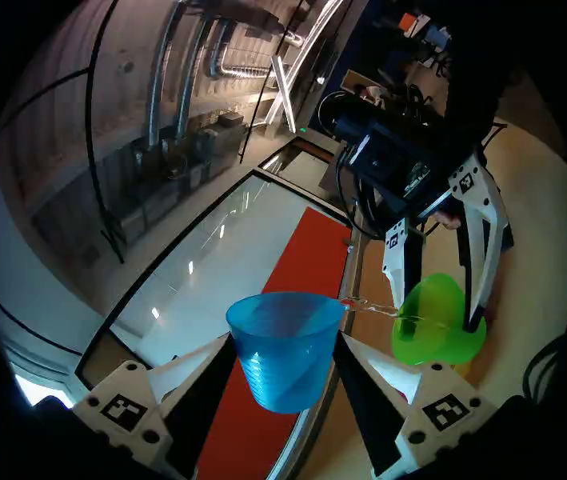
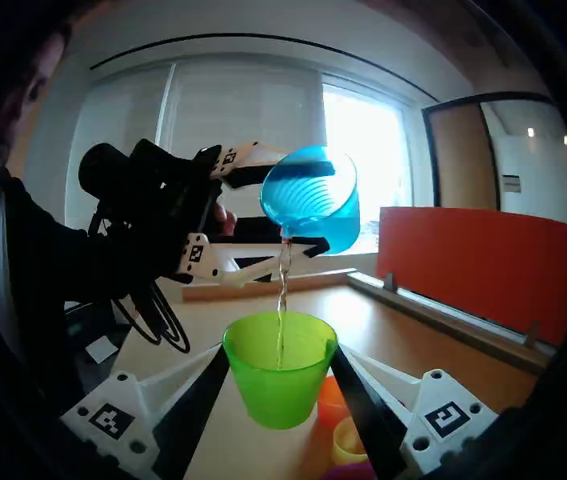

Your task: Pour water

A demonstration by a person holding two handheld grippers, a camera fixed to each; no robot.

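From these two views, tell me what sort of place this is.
Probably an office: a wooden desk, a red divider panel along its edge, and a large bright window.

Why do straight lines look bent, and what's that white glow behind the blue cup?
Right gripper view: the fisheye lens bows the orange partition; the window behind the blue cup is blown out. Left gripper view: same curving, with glare spots on the glossy panel.

Orange cup (image 2: 333,398) half hidden behind green cup (image 2: 283,392).
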